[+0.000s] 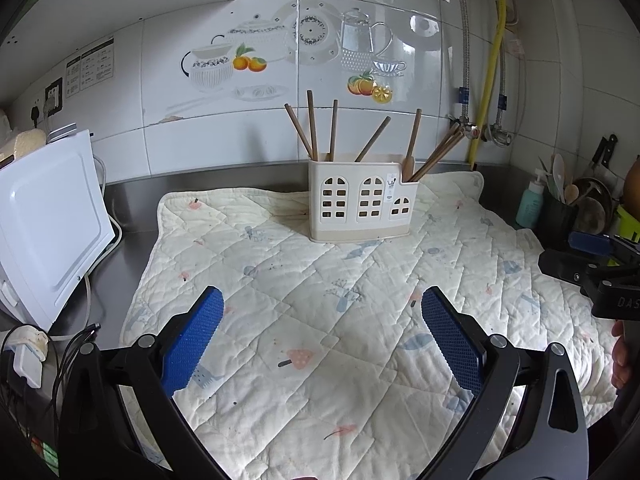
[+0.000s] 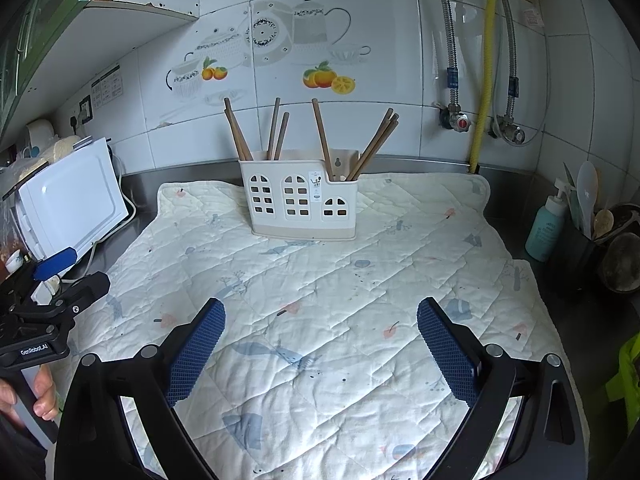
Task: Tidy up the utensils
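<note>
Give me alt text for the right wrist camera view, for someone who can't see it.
A cream utensil holder with arched cut-outs stands on a quilted mat on a steel counter, wooden chopsticks sticking up from it. The right tool is open and empty above the mat; the left tool shows at the left edge.

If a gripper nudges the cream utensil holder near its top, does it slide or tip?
Probably tips or drags rather than slides: the utensil holder stands on a quilted mat, likely grippy and soft. It looks like thin perforated plastic, so probably light. The wooden chopsticks lean outward above the rim, raising the weight and likely rattling. Both the left gripper and right gripper are open, well short.
</note>
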A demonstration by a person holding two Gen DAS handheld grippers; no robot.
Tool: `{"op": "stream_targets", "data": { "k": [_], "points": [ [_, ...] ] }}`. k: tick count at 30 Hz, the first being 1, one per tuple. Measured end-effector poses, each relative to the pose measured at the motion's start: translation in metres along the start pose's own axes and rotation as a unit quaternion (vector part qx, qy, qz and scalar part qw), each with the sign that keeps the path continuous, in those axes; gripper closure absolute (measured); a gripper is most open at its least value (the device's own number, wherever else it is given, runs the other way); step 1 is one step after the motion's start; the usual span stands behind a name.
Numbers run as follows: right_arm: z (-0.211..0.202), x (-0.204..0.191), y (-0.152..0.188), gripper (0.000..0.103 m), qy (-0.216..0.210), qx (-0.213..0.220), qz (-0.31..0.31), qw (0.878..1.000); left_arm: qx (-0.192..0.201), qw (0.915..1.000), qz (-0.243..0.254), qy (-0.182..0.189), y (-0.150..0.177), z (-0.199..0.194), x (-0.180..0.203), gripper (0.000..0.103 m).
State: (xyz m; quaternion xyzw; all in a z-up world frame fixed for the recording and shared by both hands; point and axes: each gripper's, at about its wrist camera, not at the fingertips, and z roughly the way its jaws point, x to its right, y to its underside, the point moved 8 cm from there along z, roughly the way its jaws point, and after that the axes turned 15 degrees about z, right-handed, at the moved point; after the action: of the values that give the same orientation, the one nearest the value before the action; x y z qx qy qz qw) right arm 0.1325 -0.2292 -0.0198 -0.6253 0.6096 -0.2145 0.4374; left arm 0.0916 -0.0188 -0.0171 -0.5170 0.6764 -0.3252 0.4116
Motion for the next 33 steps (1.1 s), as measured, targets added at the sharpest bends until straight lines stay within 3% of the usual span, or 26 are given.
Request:
{"op": "stream_targets", "data": {
  "k": [33],
  "points": [
    [0.0038,-0.0031,0.0032,0.009,-0.004,-0.007,-0.001,1.000,-0.003,1.0000,-0.002,0.000,0.0032,0.0040,-0.0012,0.005]
  ]
}}
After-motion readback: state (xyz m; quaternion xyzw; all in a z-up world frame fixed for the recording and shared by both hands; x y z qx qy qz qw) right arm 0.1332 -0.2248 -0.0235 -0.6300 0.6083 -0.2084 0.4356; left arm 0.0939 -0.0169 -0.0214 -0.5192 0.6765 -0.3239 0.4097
